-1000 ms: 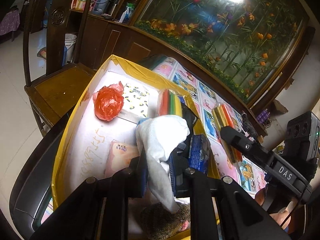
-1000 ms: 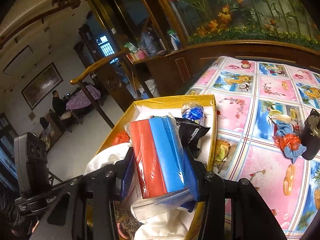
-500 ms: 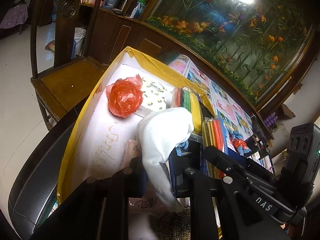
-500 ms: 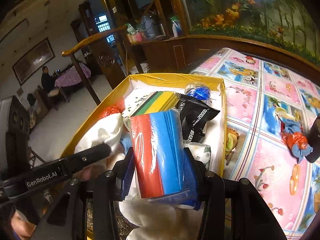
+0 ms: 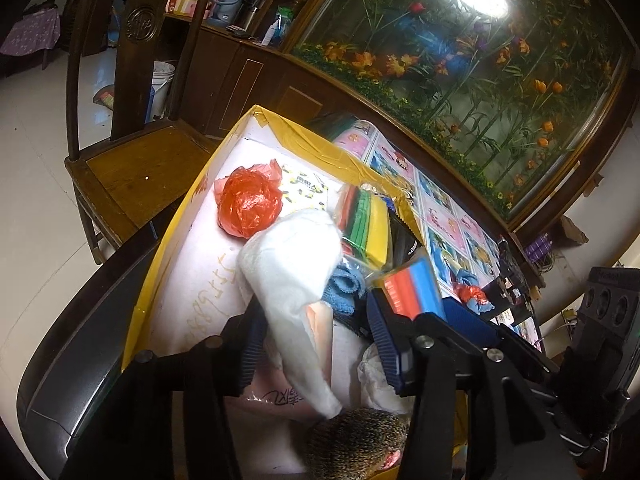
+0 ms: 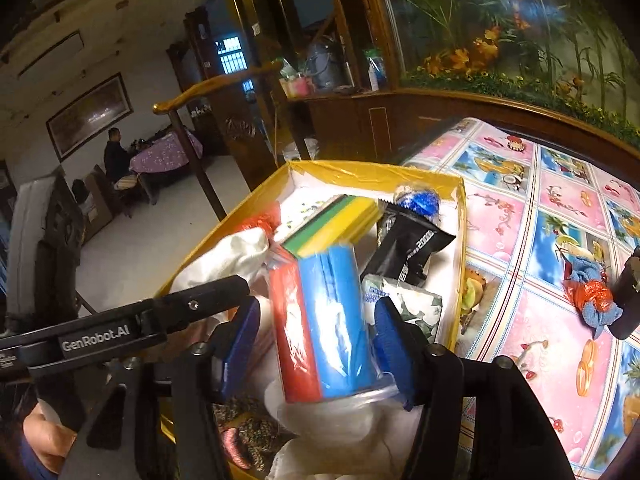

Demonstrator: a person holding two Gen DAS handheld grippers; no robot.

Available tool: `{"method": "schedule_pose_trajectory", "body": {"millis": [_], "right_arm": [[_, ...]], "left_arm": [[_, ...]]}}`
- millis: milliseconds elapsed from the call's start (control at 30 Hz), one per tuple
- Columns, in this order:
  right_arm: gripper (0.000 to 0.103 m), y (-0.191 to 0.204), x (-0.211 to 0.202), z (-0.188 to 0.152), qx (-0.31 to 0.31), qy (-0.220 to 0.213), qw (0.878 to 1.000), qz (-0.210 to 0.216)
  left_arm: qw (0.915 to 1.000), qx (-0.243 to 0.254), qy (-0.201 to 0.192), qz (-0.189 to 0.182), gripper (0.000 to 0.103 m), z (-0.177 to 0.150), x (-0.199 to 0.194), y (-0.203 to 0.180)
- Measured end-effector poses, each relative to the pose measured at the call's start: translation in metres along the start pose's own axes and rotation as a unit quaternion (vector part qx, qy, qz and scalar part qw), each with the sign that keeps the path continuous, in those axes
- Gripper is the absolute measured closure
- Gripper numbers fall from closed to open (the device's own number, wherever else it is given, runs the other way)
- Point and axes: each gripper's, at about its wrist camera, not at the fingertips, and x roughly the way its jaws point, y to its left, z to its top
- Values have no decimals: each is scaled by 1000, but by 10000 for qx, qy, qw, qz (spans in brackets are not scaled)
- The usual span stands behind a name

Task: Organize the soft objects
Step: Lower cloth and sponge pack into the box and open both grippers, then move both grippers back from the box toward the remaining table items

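The left gripper [image 5: 320,344] is standing open around a white cloth [image 5: 292,264] draped in the yellow box [image 5: 308,136]. The right gripper [image 6: 316,344] is spreading wide, its pads off the red-and-blue sponge pack [image 6: 320,320] standing in the box. Only the right view is showing a black pouch [image 6: 412,244] and tissue packet [image 6: 404,304]; only the left, a red bag ball [image 5: 248,204].
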Motion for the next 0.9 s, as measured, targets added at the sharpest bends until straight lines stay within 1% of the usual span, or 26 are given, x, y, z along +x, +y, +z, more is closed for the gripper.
{"method": "schedule_pose_trajectory", "body": {"millis": [100, 300, 433, 500, 633, 733, 800, 900], "right_arm": [[36, -6, -12, 1, 117, -154, 9998, 42], [36, -30, -40, 0, 495, -389, 9979, 136], [36, -52, -62, -5, 713, -558, 9959, 42], [36, -66, -77, -8, 830, -673, 9942, -81], [31, -102, -111, -18, 1159, -934, 9882, -348], [31, -137, -141, -27, 1487, -1114, 9808, -599], [30, -160, -161, -35, 1653, -1195, 9758, -784], [30, -196, -193, -52, 1834, -1248, 9683, -1150]], "left_arm": [[10000, -30, -49, -2, 45, 0, -4, -1], [9999, 10, -121, 4, 43, 0, -11, -11], [9999, 50, -155, -18, 39, -4, -13, -21], [9998, 78, -163, -52, 38, -7, -14, -30], [9995, 244, -159, -150, 38, -11, -15, -51], [9987, 441, -144, -226, 36, -17, -13, -75], [9980, 562, -114, -269, 33, -21, -10, -90], [9963, 785, 34, -355, 32, -30, 0, -117]]}}
